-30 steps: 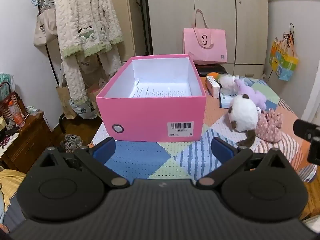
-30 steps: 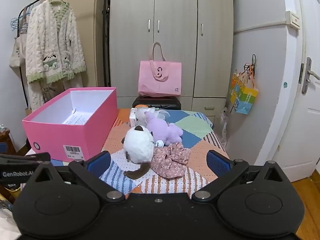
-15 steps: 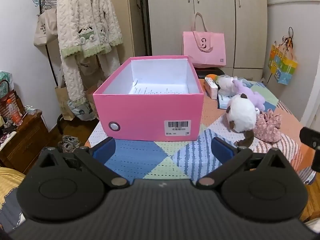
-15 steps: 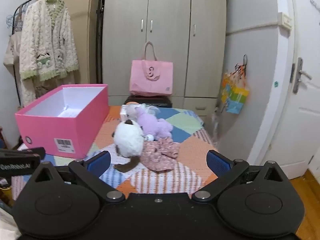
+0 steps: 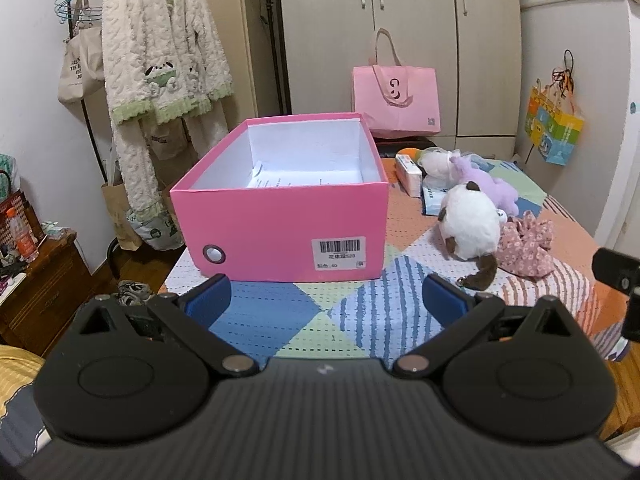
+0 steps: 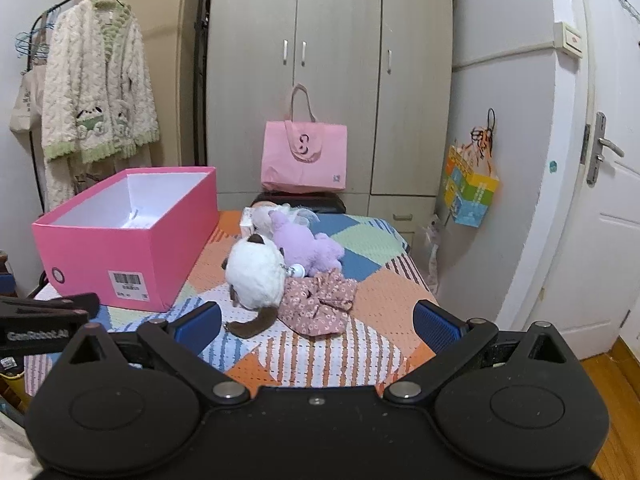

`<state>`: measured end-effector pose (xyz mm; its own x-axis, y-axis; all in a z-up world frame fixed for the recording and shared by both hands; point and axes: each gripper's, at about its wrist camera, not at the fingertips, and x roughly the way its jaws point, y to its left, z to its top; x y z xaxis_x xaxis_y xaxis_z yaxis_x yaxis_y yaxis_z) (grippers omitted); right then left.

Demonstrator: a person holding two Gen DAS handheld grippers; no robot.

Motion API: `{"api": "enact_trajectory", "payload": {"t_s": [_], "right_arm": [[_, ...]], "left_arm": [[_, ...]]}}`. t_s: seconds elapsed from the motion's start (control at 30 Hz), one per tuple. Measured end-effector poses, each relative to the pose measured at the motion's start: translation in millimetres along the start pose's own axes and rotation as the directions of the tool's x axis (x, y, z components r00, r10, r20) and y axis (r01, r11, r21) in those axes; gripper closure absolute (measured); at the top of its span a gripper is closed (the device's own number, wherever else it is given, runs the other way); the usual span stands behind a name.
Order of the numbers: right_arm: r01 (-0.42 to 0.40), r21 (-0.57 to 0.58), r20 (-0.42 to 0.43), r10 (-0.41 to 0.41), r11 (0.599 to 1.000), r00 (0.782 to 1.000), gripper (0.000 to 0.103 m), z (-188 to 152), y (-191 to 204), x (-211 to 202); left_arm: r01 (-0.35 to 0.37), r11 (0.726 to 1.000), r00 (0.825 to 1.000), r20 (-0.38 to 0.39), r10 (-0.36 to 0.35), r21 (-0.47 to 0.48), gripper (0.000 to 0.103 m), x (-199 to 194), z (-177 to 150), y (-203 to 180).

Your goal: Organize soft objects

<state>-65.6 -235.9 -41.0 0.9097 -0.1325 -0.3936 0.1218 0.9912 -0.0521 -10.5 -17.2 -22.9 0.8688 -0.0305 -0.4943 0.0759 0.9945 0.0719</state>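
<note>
A: The box (image 5: 280, 236) is bright pink outside, white inside. The surface (image 5: 280, 320)?

B: Patchwork cloth: blue, pale green, orange, striped diamonds. A white plush (image 6: 256, 276) with brown tail, a lilac plush (image 6: 308, 248), floral dusty-pink fabric (image 6: 320, 308).

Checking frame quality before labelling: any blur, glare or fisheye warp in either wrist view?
Left wrist: sharp, evenly lit, no glare; strong fisheye bend in the wardrobe edges; pink box crisp, barcode readable. Right wrist: slightly softer, door bowed at the rim, dark vignette in the corners; white plush clear.
</note>
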Motion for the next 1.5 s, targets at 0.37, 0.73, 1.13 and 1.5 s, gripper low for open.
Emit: {"api": "enact_trajectory", "payload": {"t_s": [0.37,0.73,1.13,1.5], "right_arm": [[-0.006,0.008,-0.006,0.006,1.000,1.000,0.000,-2.2,1.8,3.3],[0.008,0.026,-0.030,-0.007,1.000,1.000,0.000,-7.7,-4.1,11.4],[0.032,0.021,-0.063,-0.031,0.999,0.998,0.000,-12.1,-4.1,21.0],[0.030,0.023,-0.061,-0.029,0.999,0.998,0.000,-12.7,-5.8,20.5]], "left_arm": [[0.013,1.000,0.999,0.047,-0.013,-0.007,0.000,-4.5,-5.8,0.6],[-0.032,0.999,0.997,0.064,0.033,-0.006,0.000,-0.5,-9.4,3.3],[-0.016,0.999,0.993,0.112,0.019,-0.030,0.000,-16.7,-8.5,11.7],[-0.003,0.999,0.997,0.074,0.006,-0.041,0.000,-9.4,-9.5,15.9]]}}
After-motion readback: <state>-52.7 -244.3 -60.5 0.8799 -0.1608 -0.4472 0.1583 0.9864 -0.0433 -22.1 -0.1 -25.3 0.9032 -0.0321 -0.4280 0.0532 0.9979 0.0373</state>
